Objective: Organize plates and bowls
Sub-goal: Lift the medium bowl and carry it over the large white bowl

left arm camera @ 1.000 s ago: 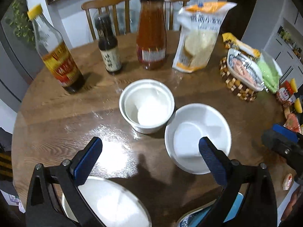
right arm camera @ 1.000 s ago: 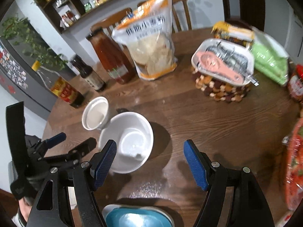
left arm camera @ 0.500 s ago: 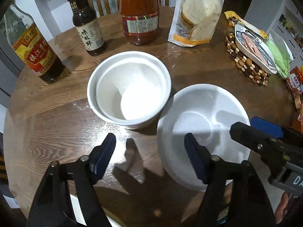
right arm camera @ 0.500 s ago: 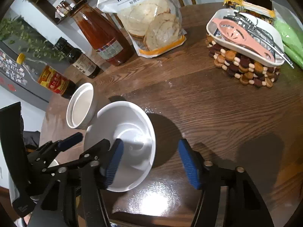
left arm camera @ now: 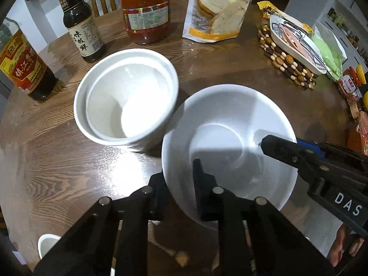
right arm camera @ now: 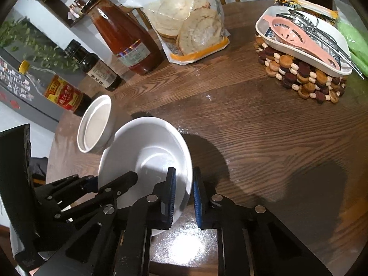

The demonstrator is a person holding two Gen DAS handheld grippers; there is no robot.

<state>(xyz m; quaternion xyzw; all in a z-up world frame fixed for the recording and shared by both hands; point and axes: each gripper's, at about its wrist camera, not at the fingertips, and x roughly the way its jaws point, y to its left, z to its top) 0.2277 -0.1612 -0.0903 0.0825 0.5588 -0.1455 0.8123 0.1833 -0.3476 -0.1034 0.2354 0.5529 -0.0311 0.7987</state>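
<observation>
Our left gripper [left arm camera: 178, 184] has its jaws closing over the near-left rim of the wide white bowl [left arm camera: 230, 124]. Right gripper [right arm camera: 184, 191] jaws clamp its right rim. Bowl sits on the counter [right arm camera: 264, 138], touching the deep white bowl [left arm camera: 126, 92] far-left. Sauce bottles [left arm camera: 145, 9] stand beyond.
</observation>
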